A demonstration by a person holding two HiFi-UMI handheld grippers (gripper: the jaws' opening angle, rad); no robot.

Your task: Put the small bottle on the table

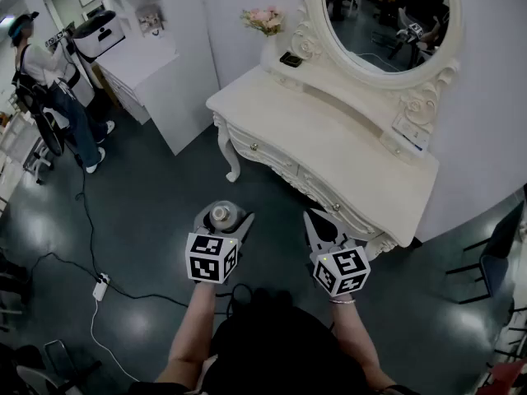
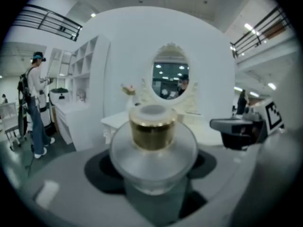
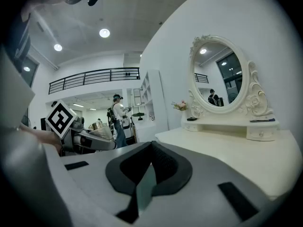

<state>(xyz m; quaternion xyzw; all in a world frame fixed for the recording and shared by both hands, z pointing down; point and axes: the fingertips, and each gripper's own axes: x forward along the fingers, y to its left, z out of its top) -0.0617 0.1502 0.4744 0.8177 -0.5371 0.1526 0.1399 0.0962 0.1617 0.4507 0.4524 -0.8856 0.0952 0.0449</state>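
Note:
The small bottle [image 1: 221, 216] is clear and round-bodied, with a gold collar and a pale cap. It stands upright between the jaws of my left gripper [image 1: 222, 223], which is shut on its wide body; the left gripper view shows the bottle [image 2: 152, 148] filling the gap. My right gripper [image 1: 326, 224] hangs beside it, shut with nothing in it, its pads meeting at the tip [image 3: 150, 148]. Both grippers are in the air over the dark floor, short of the white dressing table [image 1: 329, 138], whose top lies ahead and to the right [image 3: 222, 148].
An oval mirror [image 1: 387, 15], pink flowers [image 1: 263, 19] and a small dark object [image 1: 290, 58] are at the table's back. A white cabinet [image 1: 156, 81] stands to the left, where a person [image 1: 49, 81] works. A cable and power strip [image 1: 100, 286] lie on the floor.

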